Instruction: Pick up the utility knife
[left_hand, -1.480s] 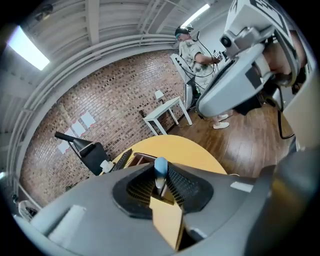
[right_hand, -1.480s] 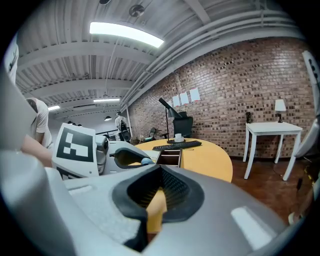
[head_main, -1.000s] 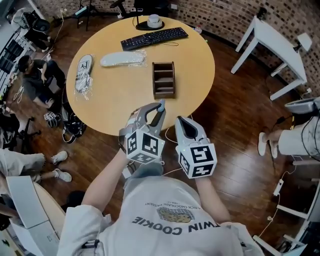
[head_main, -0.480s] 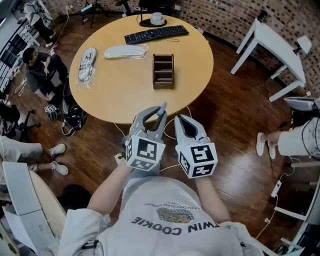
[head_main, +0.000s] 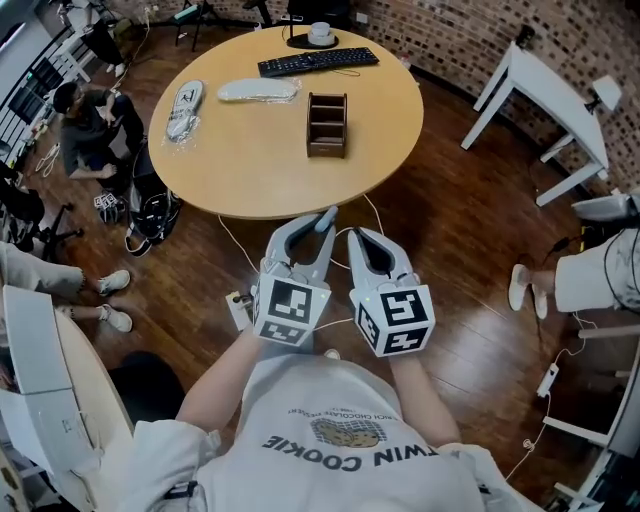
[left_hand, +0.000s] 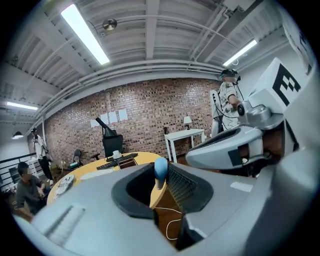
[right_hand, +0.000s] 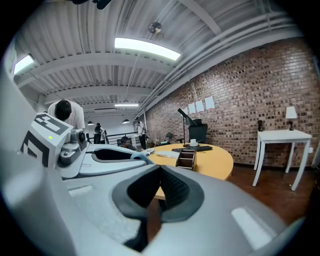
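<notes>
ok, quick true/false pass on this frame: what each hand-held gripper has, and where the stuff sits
1. The left hand-held gripper grips the blue-tipped utility knife. True.
2. The right hand-held gripper holds the brown wooden organiser box. False: the box stands on the round wooden table, and the right jaws are together on nothing.
3. The black keyboard lies on the table's far side. True.
4. Both grippers hang over the tabletop. False: they are off its near edge, over the dark wooden floor.
</notes>
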